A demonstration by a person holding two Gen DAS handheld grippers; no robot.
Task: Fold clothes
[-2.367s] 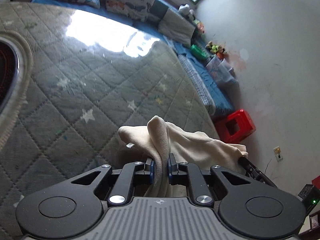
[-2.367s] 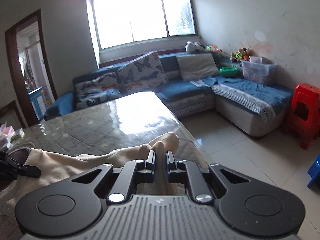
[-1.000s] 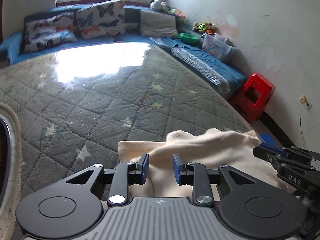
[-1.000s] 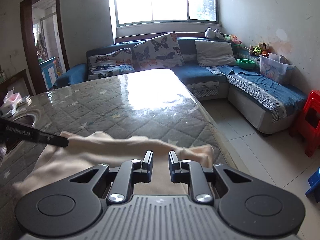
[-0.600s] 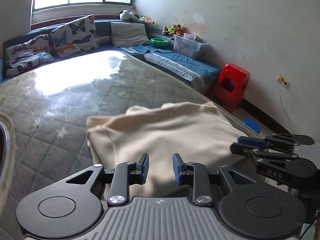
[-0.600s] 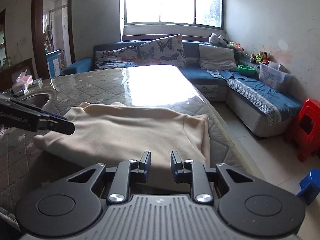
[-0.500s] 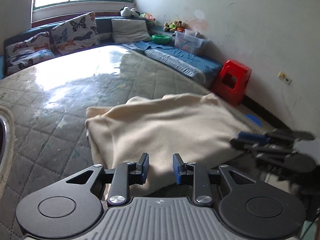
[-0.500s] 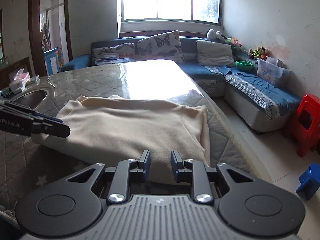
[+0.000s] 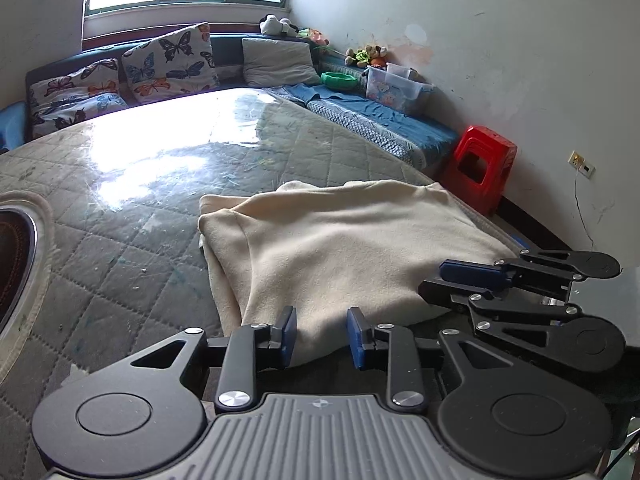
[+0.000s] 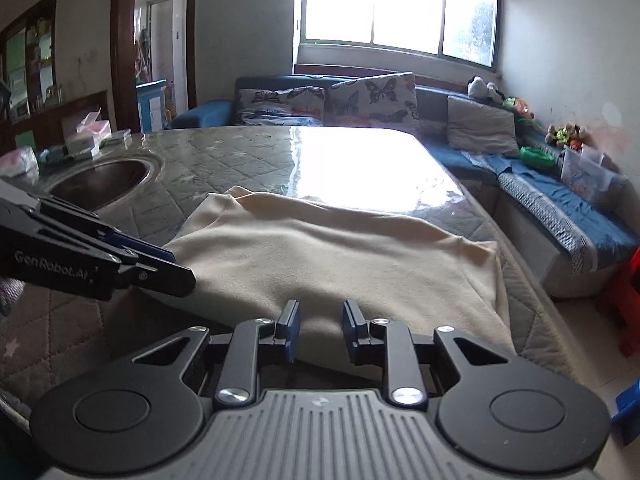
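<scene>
A cream garment lies folded flat on the quilted grey table; it also shows in the right wrist view. My left gripper is open and empty, just short of the garment's near edge. My right gripper is open and empty at the same near edge, further right. In the left wrist view the right gripper reaches in from the right over the garment's corner. In the right wrist view the left gripper reaches in from the left.
A round metal basin is set into the table at the left. Boxes stand behind it. A blue sofa with butterfly cushions runs behind and right. A red stool stands by the wall. The table's right edge drops to the floor.
Both grippers let go of the cream garment and opened. It was laid flat on the table. Both grippers have since drawn back to its near edge.
</scene>
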